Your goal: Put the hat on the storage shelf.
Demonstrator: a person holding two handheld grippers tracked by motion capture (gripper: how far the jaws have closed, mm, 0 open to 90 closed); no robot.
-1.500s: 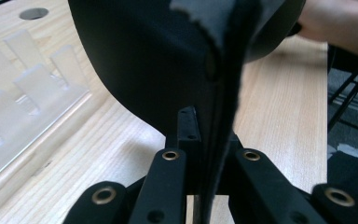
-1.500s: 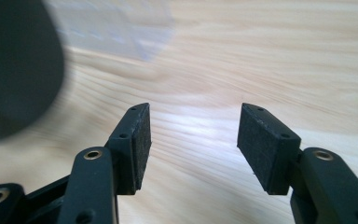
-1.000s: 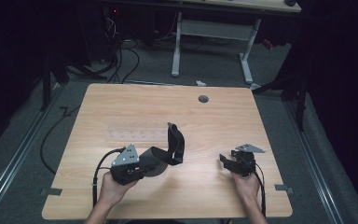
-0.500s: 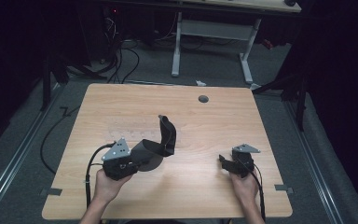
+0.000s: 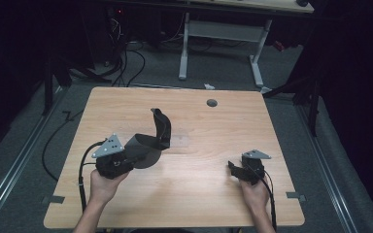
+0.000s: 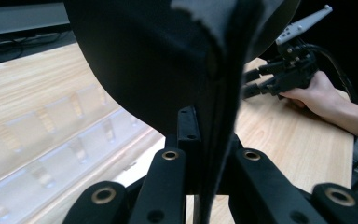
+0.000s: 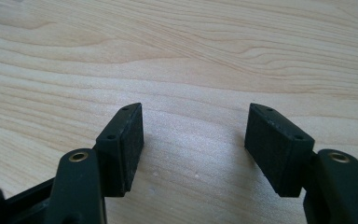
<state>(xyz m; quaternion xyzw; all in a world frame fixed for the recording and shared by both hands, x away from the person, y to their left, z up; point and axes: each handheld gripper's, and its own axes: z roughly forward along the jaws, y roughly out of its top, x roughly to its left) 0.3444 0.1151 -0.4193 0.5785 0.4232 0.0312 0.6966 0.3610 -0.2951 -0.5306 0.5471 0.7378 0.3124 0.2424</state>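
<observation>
Black fabric, seemingly a cap (image 5: 148, 143) with a curved brim or strap rising at its far end, is pinched between the closed jaws of the left gripper (image 5: 126, 158), and the left gripper view shows the cloth (image 6: 177, 60) bulging up from the clamped pads with a seam running straight down into them. Nearest the person's edge of the pale wooden table (image 5: 194, 204), both hands hold their tools: the left hand (image 5: 102, 187) carries its gripper tilted up with the cap lifted clear of the boards at mid-left, casting a shadow beneath it; the right hand (image 5: 253, 191) rests low near the right front, and the right gripper (image 5: 234, 167) has its jaws spread apart with nothing between them, bare wood grain (image 7: 191, 70) showing past the pads. From the left gripper view a clear plastic rack or tray (image 6: 51, 140) with ribbed divisions seems to lie on the table under the cap, though it is faint. Further off sits a round cable hole (image 5: 211, 103) near the far edge, then a white desk frame (image 5: 221, 36) and cables on the floor. The step in hand looks like carrying the cap, and the next move probably calls for bringing in the free right gripper to take a second edge, or setting the cap down flat without snagging the rack.
</observation>
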